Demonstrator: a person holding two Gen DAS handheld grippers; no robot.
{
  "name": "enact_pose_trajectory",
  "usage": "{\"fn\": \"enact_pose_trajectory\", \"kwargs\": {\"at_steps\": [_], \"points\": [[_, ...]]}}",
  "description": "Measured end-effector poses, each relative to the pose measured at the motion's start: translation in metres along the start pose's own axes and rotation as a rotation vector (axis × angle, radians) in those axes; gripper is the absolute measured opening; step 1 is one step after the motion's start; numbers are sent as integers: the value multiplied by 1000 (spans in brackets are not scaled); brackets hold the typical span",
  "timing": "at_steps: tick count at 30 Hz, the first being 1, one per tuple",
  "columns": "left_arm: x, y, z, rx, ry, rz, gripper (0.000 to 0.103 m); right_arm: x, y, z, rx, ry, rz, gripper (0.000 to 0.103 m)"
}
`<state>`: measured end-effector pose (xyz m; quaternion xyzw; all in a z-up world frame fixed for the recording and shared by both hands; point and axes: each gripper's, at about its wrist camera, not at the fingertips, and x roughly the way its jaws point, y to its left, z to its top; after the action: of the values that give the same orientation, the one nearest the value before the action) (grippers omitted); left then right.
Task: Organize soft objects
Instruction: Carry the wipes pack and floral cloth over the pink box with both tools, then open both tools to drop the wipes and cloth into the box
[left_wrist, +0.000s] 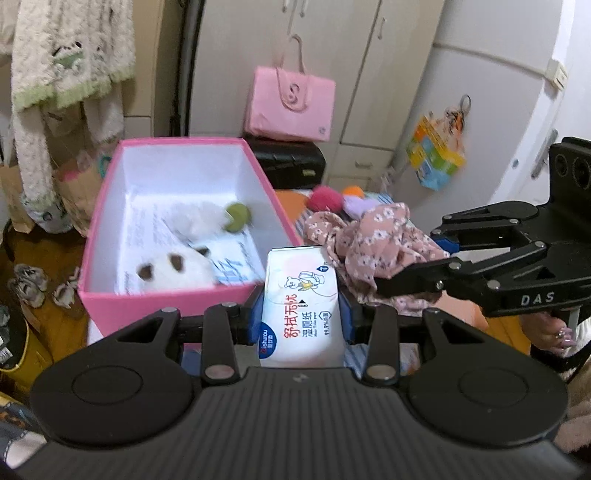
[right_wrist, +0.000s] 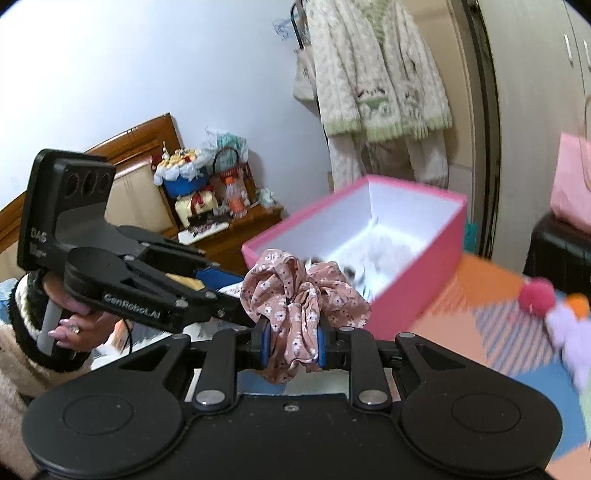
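Observation:
My left gripper (left_wrist: 301, 317) is shut on a white pack of wet wipes (left_wrist: 301, 310), lifted in front of the open pink box (left_wrist: 110, 302). Inside the box lie a white plush toy (left_wrist: 173, 269), a green ball (left_wrist: 238, 217) and printed sheets. My right gripper (right_wrist: 293, 343) is shut on a pink floral scrunchie (right_wrist: 295, 299), which also shows in the left wrist view as the scrunchie (left_wrist: 373, 243) just right of the wipes. The pink box (right_wrist: 417, 266) stands beyond the scrunchie. The left gripper's body (right_wrist: 147, 291) reaches in from the left, a hand on its handle.
A red pompom (right_wrist: 537, 293), an orange one (right_wrist: 578, 304) and a lilac soft piece (right_wrist: 570, 328) lie on the patterned mat at the right. A pink bag (left_wrist: 291, 103) sits on a black case (left_wrist: 291, 162). Fluffy cardigan (right_wrist: 376, 77) hangs behind; a cluttered wooden cabinet (right_wrist: 236, 225) stands at the left.

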<state>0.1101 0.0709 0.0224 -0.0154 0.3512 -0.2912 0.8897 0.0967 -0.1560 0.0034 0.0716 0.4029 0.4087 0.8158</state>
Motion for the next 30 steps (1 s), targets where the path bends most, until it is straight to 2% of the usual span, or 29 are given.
{"fn": "enact_pose_trajectory", "kwargs": {"at_steps": [5,10,14,23,30], "points": [[15,31,22,-59,-7,9,38,27,-6,27,-34,-35,-16,27],[42,54,41,-94,-19,51,38,59,-28,53,-16,-22,-9,27],[68,65,57,-57,-9,139,38,88,-49,73,-14,11,1,27],[123,97,89,-36,98,229,38,151,-90,108,-5,98,2,27],[159,118,95,-67,178,277,38,189,-116,113,37,151,-23,27]]}}
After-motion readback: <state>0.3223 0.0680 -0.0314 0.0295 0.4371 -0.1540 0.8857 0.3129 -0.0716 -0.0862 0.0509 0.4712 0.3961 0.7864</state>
